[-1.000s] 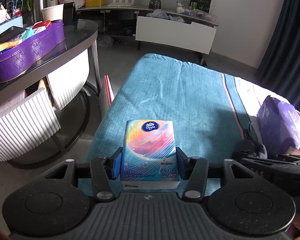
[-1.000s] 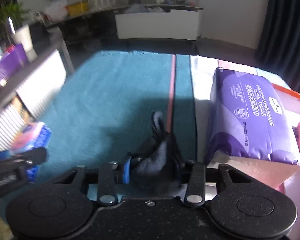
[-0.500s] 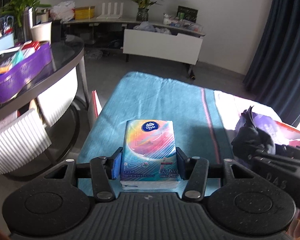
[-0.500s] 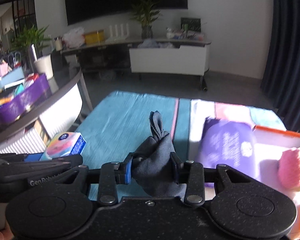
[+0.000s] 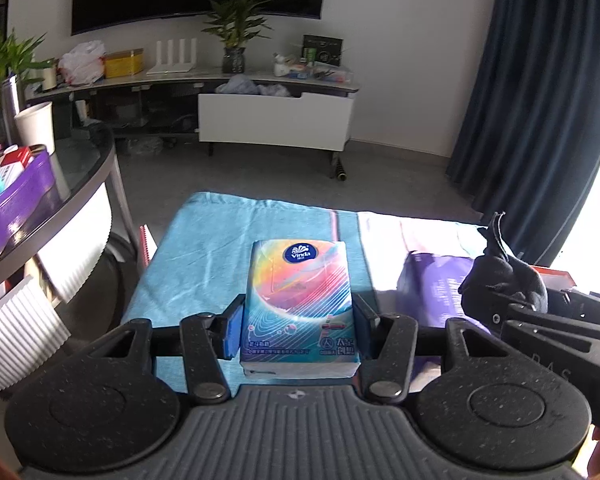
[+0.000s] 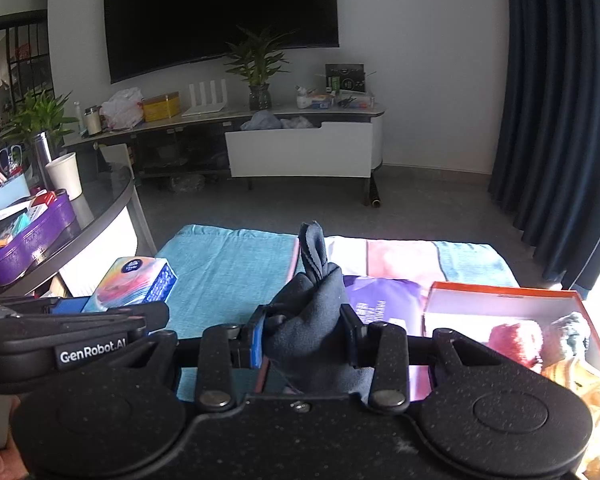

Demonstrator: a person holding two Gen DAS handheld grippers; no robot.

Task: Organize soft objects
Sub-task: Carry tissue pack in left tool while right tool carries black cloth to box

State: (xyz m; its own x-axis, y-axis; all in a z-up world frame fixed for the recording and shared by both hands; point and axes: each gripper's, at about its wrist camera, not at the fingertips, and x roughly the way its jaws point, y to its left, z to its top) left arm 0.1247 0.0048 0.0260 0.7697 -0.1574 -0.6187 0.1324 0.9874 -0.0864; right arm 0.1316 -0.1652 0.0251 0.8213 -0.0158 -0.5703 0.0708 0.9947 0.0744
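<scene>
Left of the orange-rimmed box, and raised well above the teal cloth: the left gripper, clamped on the sides of a tissue pack. Held flat and lengthwise between the pads, probably so the soft pack keeps its shape while carried. Glossy wrap, rainbow swirls over blue, a round dark-blue brand badge near the far end, white tissue edge showing at the near end.

Nearer the box, also lifted clear of the cloth: the right gripper, pinching a dark cloth bundle. Gripped at its bunched middle, likely to keep loose folds from trailing. Dark grey-blue fabric, crumpled, one twisted tip standing up.

Just left of the box, lying on the spread: a purple tissue bag.

Inside the box: a pink knitted piece and other woolly items, so presumably the destination for both loads.
</scene>
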